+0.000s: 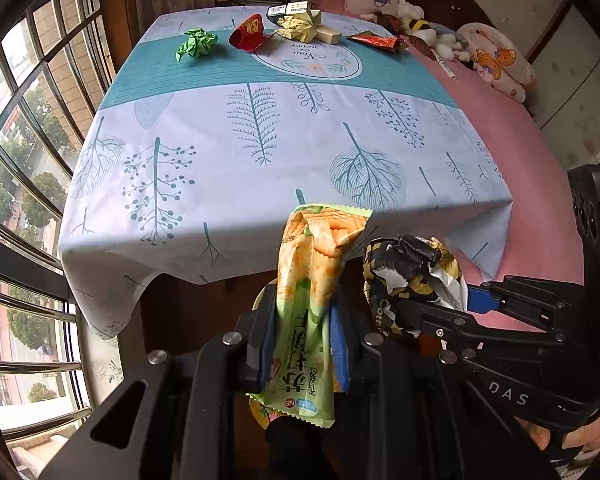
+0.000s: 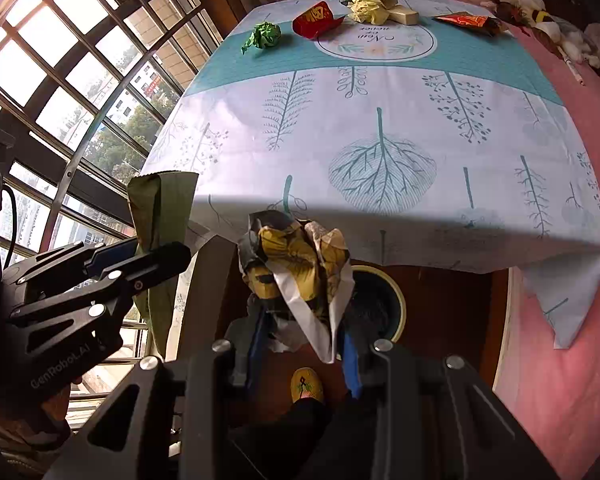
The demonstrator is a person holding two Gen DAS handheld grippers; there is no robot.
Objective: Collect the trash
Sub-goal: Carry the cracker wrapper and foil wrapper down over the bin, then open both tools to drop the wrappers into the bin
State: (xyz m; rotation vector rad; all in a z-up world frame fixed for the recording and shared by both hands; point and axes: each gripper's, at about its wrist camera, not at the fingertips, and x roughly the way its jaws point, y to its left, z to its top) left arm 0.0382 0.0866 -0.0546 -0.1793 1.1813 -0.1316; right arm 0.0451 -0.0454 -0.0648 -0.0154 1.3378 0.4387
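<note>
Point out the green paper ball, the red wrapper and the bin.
green paper ball (image 1: 196, 43), left wrist view, middle of the crumpled wad.
red wrapper (image 1: 249, 33), left wrist view, its printed face.
bin (image 2: 396, 300), right wrist view, its pale rim.

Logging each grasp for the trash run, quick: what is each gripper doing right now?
Left gripper: closed on the green cracker wrapper.
Right gripper: closed on the crumpled black-and-yellow wrapper.
</note>
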